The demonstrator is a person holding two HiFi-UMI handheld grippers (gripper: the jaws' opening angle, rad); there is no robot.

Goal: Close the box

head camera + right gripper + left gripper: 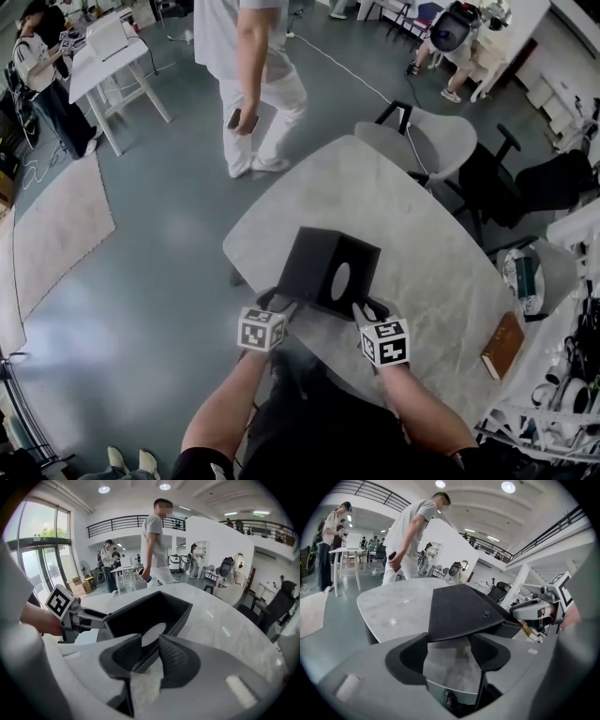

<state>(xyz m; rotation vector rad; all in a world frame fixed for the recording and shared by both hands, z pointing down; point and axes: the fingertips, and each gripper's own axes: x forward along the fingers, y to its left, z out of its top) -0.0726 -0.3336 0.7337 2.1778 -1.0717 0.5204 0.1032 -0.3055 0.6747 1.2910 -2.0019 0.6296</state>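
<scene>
Box: the black box [328,267] is lying on the desk [431,234], near the edge closest to the person. Its open side is facing the right tongs, and an oval hole [153,633] is showing pale in one inner wall.
Lid: the flat black lid [461,611] is slanting on the box's left side, its lower corner pointing toward the left tongs. A small stud [486,614] is showing on its face, and nothing is holding it.
Left tongs: the left tongs [449,644] are standing open just short of the lid's corner, with only desk showing between them.
Right tongs: the right tongs [151,651] are standing open too. The box's near wall edge is reaching in between them, and neither pad seems to be pressing on it.
Sliding: with neither tongs gripping, the box is probably sitting loose on a smooth top. A push on the lid could be shoving or spinning the whole box instead of folding the lid over.
Trapping: the right tongs are sitting right at the opening, so a lid swinging shut could be catching on them and stopping short.
Slipping: the lid is looking thin and slick, so tongs nudging its corner could be skating off and letting it fall back open.
Edge: the box is lying close to the near rim, so any pull toward the person is risking tipping it off the desk.
</scene>
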